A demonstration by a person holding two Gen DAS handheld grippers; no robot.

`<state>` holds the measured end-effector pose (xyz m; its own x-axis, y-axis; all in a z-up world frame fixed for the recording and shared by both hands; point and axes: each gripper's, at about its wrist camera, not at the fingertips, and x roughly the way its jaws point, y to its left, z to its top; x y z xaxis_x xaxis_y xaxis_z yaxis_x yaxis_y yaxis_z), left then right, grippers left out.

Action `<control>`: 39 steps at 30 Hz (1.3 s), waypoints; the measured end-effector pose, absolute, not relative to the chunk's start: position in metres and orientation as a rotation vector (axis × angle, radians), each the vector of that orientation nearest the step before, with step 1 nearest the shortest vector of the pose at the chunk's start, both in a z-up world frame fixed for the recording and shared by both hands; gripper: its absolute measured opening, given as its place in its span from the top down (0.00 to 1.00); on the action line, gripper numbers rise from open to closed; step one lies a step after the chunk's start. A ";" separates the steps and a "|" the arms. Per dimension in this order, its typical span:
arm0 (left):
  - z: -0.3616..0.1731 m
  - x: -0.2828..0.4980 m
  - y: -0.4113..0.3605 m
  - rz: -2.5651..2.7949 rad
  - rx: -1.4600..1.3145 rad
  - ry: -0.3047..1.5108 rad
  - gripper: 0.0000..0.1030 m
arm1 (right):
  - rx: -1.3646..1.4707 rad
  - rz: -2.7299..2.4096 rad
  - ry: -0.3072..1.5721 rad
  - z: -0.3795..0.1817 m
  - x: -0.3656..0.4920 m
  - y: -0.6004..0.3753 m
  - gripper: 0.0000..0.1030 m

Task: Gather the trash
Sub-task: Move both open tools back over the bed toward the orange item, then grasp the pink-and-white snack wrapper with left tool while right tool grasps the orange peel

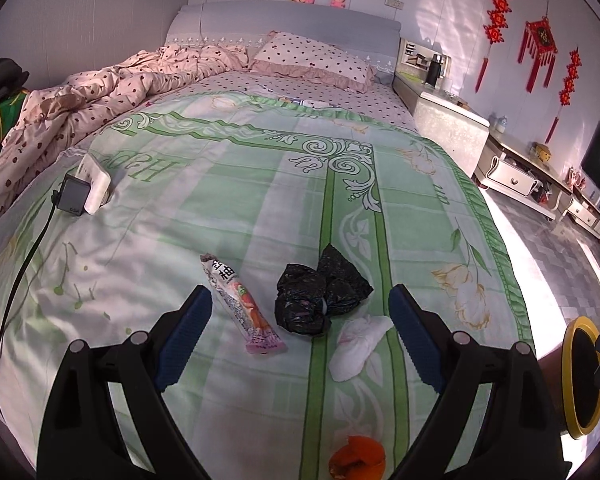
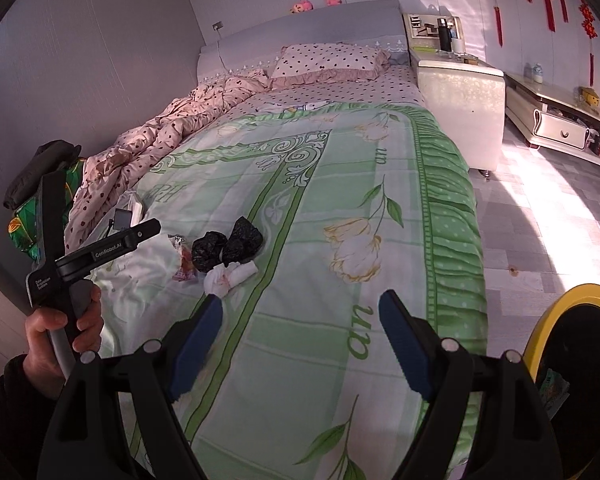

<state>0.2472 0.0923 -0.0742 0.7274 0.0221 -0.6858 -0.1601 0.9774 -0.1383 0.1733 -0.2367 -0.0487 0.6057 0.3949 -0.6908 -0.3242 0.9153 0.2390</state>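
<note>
- The left gripper (image 1: 300, 312) hangs above the bed's green floral quilt (image 1: 236, 200) with its jaws wide apart and nothing between the blue pads
- Just beyond its fingertips the trash lies in a loose cluster on the quilt: a long snack wrapper (image 1: 242, 304), a crumpled black plastic bag (image 1: 320, 296) and a wadded white tissue (image 1: 356, 344) touching the bag's near edge
- An orange peel (image 1: 356, 460) lies apart from them, close under the gripper at the frame's lower edge
- The right gripper (image 2: 300, 320) is also spread open and empty, over the quilt to the right of the cluster
- A yellow-rimmed bin (image 2: 564, 344) stands beside the bed at the right
- A hand (image 2: 64, 332) grips the left tool's handle
- A white power strip (image 1: 96, 184) with a grey charger plugged in lies farther up the quilt, well apart from the trash
</note>
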 end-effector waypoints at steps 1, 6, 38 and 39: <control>-0.078 0.249 0.100 0.113 -0.200 0.755 0.17 | 0.085 0.432 0.830 -0.053 0.174 -0.228 0.25; -0.101 0.258 0.130 0.164 -0.237 0.788 0.17 | 0.062 0.498 0.875 -0.074 0.179 -0.188 0.25; -0.202 0.331 0.163 0.170 -0.317 0.942 0.37 | -0.117 0.636 1.044 -0.162 0.187 -0.078 0.31; -0.205 0.333 0.162 0.168 -0.314 0.949 0.43 | -0.122 0.635 1.048 -0.164 0.187 -0.077 0.32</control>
